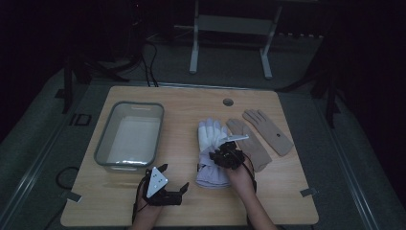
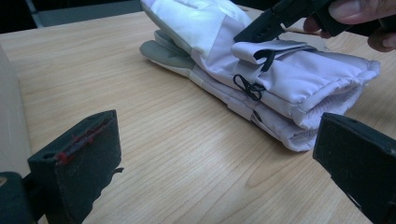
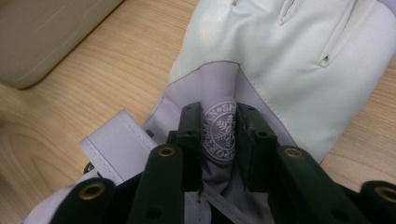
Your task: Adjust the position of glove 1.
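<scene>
A pair of white and pale lilac ski gloves (image 1: 210, 136) lies stacked in the middle of the table, fingers pointing away from me. My right gripper (image 1: 229, 154) is down on the upper glove (image 3: 280, 46), and its jaws pinch the lilac fabric at a round snowflake badge (image 3: 219, 128). In the left gripper view the gloves (image 2: 280, 79) lie ahead with their cuffs to the right, and the right gripper (image 2: 261, 28) touches them from above. My left gripper (image 1: 174, 177) hovers near the front edge, left of the gloves, with its jaws wide apart and nothing between them (image 2: 215, 140).
A grey plastic bin (image 1: 103, 139) stands on the left half of the table, just beyond the left gripper. Two tan gloves (image 1: 263, 134) lie flat to the right of the white pair. A round cable hole (image 1: 228, 102) sits near the far edge.
</scene>
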Tool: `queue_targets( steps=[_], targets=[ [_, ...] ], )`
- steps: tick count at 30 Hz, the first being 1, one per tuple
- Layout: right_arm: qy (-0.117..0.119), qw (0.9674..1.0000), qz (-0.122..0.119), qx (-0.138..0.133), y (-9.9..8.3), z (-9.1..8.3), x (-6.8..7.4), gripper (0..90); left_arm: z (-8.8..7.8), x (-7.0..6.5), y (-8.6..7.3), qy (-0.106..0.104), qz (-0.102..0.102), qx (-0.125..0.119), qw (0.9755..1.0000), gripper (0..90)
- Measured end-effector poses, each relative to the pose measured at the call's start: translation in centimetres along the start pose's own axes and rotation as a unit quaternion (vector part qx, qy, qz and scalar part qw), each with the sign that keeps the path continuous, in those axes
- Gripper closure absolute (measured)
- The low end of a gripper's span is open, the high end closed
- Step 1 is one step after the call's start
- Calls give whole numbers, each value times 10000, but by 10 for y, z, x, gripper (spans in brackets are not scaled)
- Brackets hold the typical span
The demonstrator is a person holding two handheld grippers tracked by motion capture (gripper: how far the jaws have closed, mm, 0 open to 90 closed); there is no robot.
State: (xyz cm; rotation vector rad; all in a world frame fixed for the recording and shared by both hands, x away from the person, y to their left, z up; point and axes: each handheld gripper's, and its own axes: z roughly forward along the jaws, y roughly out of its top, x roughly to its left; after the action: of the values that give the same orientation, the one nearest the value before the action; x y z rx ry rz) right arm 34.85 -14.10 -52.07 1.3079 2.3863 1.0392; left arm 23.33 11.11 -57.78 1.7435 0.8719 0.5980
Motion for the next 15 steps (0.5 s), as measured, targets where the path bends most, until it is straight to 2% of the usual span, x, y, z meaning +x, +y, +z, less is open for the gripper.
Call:
queue_targets(
  steps=[6, 8, 12, 15],
  targets=[
    [143, 9998, 91, -74, 2, -4, -3, 643, 0, 1, 0, -17, -40, 11, 10000, 13],
    [147, 9998, 44, -82, 3, -7, -3, 629, 0, 1, 0, -18, -51, 18, 10000, 13],
    [140, 9994, -197, -243, 9, -21, -5, 532, 1, 1, 0, -42, -38, 34, 10000, 13],
    [199, 9985, -315, -404, 12, -29, -11, 510, 2, 2, 1, -192, -44, 107, 9997, 12]
  ],
)
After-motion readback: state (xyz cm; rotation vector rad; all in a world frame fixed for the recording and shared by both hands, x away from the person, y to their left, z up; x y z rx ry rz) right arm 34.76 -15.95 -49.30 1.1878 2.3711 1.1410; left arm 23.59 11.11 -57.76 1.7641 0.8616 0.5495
